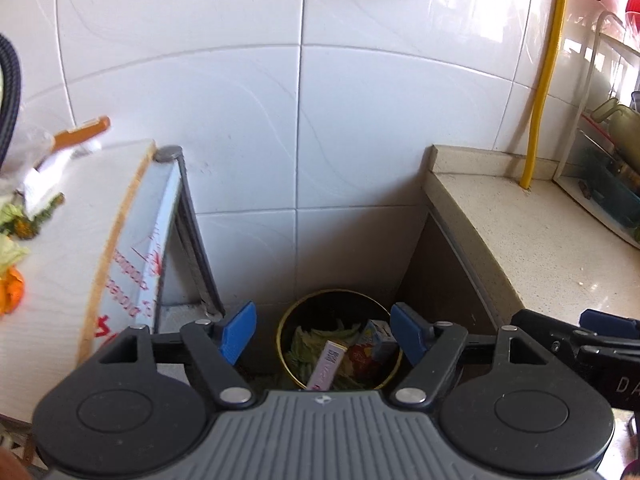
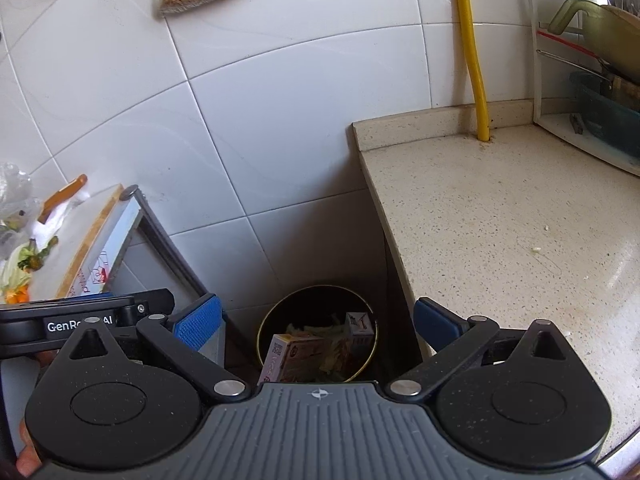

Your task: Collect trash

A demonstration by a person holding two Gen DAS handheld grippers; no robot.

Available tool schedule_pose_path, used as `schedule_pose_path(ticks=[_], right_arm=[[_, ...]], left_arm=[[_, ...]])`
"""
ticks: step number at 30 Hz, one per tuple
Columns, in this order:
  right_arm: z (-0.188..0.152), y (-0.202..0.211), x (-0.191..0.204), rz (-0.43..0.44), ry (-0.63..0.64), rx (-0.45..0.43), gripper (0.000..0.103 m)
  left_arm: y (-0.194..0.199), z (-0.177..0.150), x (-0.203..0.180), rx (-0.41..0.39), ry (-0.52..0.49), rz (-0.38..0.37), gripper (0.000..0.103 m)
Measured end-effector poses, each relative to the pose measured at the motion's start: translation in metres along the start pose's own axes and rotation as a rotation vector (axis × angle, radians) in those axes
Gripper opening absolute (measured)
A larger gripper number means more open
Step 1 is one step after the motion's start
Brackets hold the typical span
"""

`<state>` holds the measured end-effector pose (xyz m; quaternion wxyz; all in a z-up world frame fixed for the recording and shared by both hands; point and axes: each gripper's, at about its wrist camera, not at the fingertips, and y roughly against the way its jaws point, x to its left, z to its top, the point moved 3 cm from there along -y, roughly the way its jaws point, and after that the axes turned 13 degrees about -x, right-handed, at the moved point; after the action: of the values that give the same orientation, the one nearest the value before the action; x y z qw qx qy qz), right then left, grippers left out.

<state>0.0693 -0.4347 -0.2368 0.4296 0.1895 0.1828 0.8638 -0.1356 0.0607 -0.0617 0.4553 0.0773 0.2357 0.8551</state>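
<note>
Left wrist view caught the remaining trash, vegetable scraps with a crumpled white tissue, at the far left of the frame on the pale board. I judged it light, limp and damp; pinching the tissue's bunched middle seemed surest, since loose leaves would slip. Low and central sat the bin, already holding peelings and a small carton. Both the left gripper and the right gripper hung above it, tongs spread wide and empty. A speckled counter filled the right side.
</note>
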Motion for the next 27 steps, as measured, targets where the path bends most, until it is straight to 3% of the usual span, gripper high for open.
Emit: schedule_pose_path(ticks=[4,10,16,20,23,27], right_arm=[[0.007,0.01,0.001,0.013,-0.001,-0.012,0.103],[0.011,0.012,0.021,0.022,0.002,-0.031,0.103],[0.012,0.016,0.033,0.024,0.009,-0.053,0.103],[0.011,0.02,0.037,0.023,0.008,-0.065,0.103],[0.011,0.025,0.036,0.021,0.007,-0.076,0.103],[0.011,0.03,0.035,0.022,0.003,-0.084,0.103]], left_arm=[[0.01,0.005,0.0,-0.057,-0.009,0.033,0.084],[0.035,0.016,-0.002,-0.218,-0.094,0.107,0.093],[0.073,0.019,-0.021,-0.507,-0.323,0.267,0.102],[0.099,0.013,-0.035,-0.701,-0.461,0.372,0.102],[0.108,0.013,-0.035,-0.724,-0.466,0.382,0.102],[0.102,0.013,-0.027,-0.66,-0.436,0.372,0.102]])
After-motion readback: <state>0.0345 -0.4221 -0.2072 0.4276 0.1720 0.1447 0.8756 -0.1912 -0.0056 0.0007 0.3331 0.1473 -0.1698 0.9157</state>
